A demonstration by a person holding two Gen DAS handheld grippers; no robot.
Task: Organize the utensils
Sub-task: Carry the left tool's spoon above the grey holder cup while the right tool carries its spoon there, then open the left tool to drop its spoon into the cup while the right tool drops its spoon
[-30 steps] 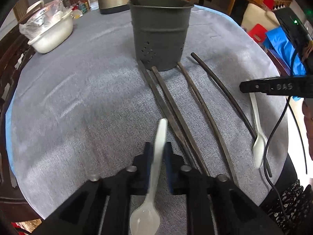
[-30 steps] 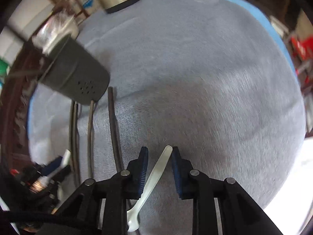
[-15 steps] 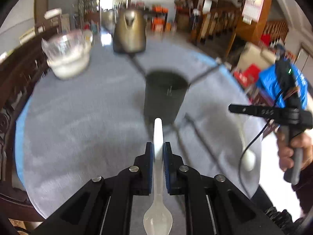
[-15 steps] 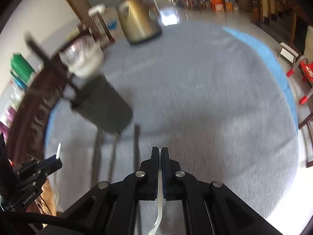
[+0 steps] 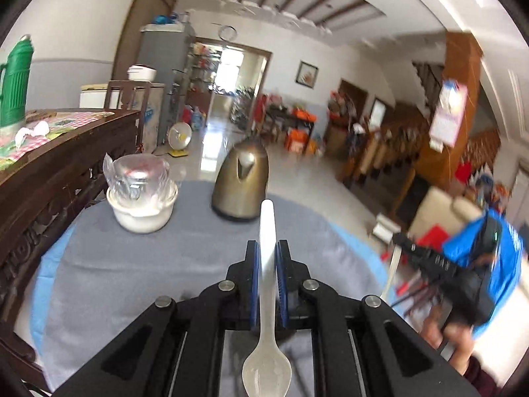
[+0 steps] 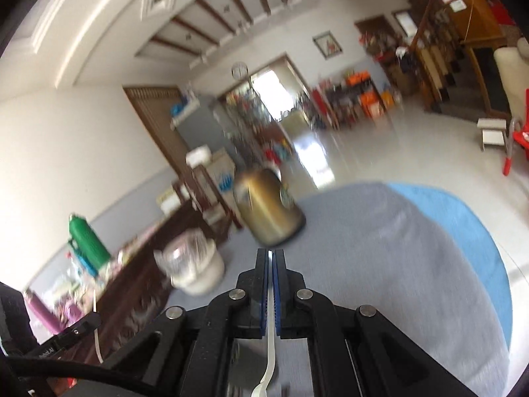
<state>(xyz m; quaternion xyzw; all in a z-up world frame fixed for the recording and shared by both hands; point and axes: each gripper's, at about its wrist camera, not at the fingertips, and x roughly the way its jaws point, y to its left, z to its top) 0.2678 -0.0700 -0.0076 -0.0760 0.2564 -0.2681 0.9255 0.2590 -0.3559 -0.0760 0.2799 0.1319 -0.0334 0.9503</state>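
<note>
white spoon [image 5: 266, 284] clamped between left gripper's [image 5: 267, 248] fingers [image 5: 253, 274], bowl rearward.

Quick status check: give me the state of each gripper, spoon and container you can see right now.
Left gripper: shut on the left spoon.
Left spoon: held, handle forward, bowl toward the camera.
Right gripper: shut on the right spoon.
Right spoon: held edge-on.
Kettle: upright, lid closed.
White bowl: upright, holding a clear wrapped item.
</note>
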